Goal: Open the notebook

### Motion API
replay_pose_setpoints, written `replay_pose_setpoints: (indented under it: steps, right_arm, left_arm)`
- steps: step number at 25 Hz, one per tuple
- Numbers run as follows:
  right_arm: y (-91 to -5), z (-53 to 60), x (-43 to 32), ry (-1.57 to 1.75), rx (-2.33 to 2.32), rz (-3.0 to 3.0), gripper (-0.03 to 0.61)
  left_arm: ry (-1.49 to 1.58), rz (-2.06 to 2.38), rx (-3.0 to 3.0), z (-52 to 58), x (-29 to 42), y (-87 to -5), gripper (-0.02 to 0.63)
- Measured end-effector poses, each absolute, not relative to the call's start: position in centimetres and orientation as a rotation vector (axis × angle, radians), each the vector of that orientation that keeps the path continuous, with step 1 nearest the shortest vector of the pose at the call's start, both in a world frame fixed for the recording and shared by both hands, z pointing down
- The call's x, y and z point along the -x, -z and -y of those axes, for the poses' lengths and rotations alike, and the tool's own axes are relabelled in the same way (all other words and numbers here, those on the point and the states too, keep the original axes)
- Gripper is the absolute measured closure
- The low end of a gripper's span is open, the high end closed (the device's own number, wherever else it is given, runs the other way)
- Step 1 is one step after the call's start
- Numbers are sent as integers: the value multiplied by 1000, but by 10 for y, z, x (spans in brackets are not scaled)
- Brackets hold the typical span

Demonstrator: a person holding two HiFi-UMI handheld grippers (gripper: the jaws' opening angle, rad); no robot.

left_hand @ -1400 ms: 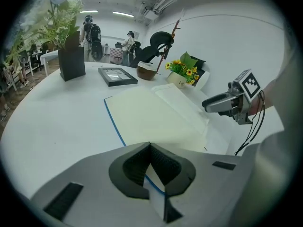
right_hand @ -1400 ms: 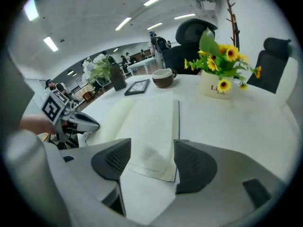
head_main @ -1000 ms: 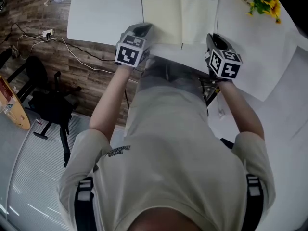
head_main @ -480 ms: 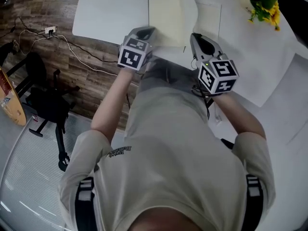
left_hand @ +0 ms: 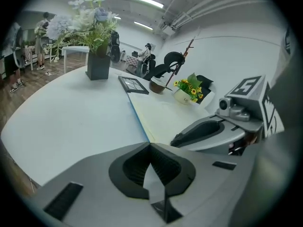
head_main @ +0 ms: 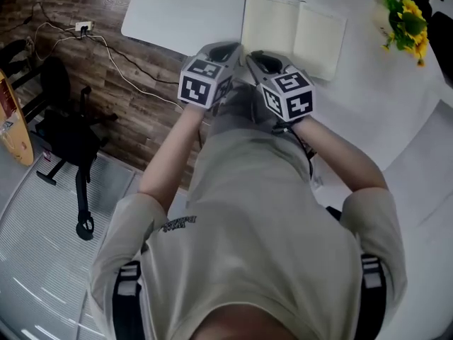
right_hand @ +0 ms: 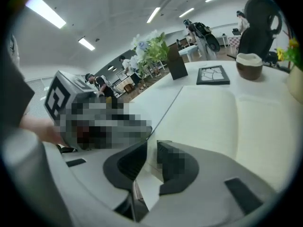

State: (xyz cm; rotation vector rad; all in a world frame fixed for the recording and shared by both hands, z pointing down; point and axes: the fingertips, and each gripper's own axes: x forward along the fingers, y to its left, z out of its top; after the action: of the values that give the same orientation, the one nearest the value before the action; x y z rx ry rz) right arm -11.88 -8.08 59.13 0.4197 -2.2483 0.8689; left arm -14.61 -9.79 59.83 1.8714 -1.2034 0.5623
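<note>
**Already open: notebook (head_main: pixel 294 30) flat on the table (head_main: pixel 184 13)**

Nearest, only the head view takes in the person's torso, and to the left the chair (head_main: pixel 67 137) and a cable (head_main: pixel 120 69) on the wood floor.

Just past the table's near edge, that view puts the left gripper (head_main: pixel 236 47) and the right gripper (head_main: pixel 250 54) side by side. They almost touch at the notebook's near left corner. From above, their jaws cannot be read.

The left gripper view shows its jaws clenched, tips meeting, with nothing seen between them. The notebook's blue-edged left side runs away from those tips, and the right gripper lies just to the right.

The right gripper view shows its own jaws released, a narrow gap apart; they have just been opening. A pale strip shows in the gap, and I cannot tell whether it is a page or the table.

Beyond the grippers the notebook lies open, cream pages up, its spine running near to far.

Farther off, the head view has yellow flowers (head_main: pixel 407 23) at the far right. The gripper views show more of the far side: a black frame (left_hand: pixel 133 84) just beyond the notebook, a bowl (right_hand: pixel 249 65) to its right, and a dark vase (left_hand: pixel 98 65) of pale blooms to the far left.
</note>
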Motion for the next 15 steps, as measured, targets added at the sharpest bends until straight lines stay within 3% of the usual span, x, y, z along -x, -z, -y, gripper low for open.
replay_pose_setpoints:
  steps: [1,6,8,15]
  right_arm:
    - [-597,81,121,-890,-407,2241,497]
    - [-618,84,126,-952,-389,2203,492]
    - [-625,82,127,-987,-373,2180,453]
    - [-629,84,130,-958,-402,2198,488]
  left_arm:
    - [-560,1206,-1870,97,147,-599,612]
    - [-565,1211,-1868,96,150,-602,612]
    - [-563,1213,-1861,96,151,-602,612]
    - [-563,1203,-1867,100,149,-604,612]
